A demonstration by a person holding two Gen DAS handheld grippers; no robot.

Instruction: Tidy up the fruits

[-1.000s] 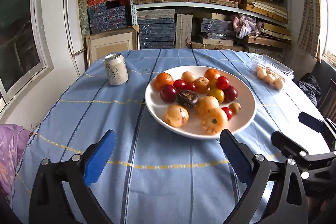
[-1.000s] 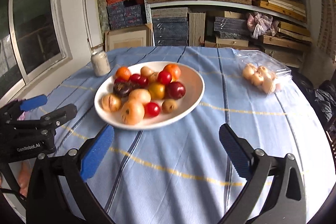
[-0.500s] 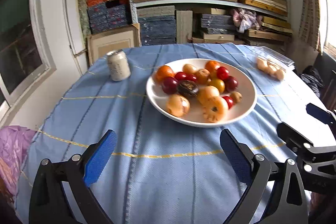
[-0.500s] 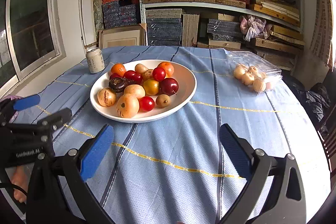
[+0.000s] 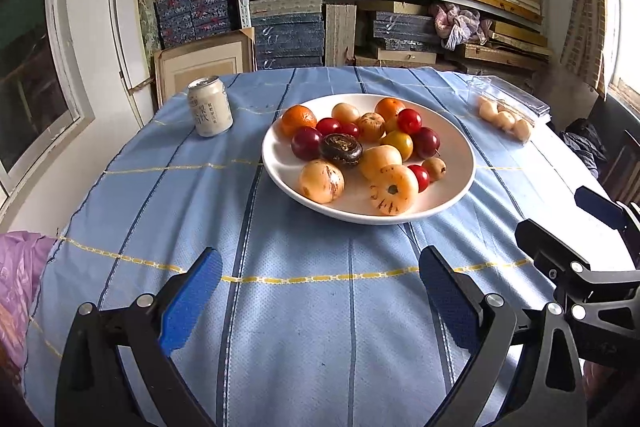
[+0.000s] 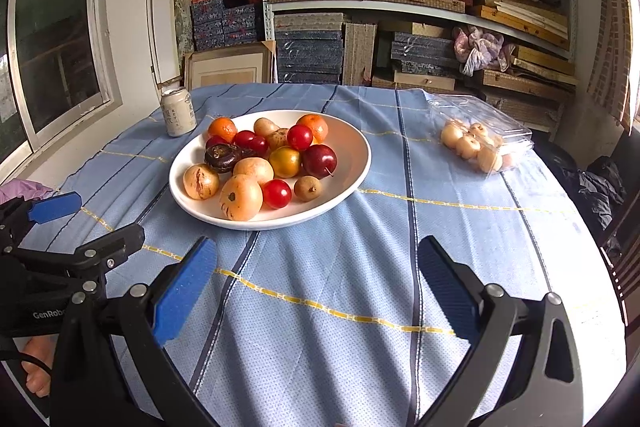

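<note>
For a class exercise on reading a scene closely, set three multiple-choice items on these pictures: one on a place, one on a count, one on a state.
1. Where does the drink can stand?
A. on the cloth, left of the white plate
B. on the plate
C. on the shelf

2. How many orange tangerines lie on the plate?
A. none
B. two
C. five

3. How are the left tongs and right tongs?
A. both shut on fruit
B. one holds the can
C. both open and empty

Answers: 1 A, the can sits upright on the blue cloth beside the plate; 2 B, one at the left edge of the pile, one at the back; 3 C, blue pads stand wide apart over bare cloth.
</note>
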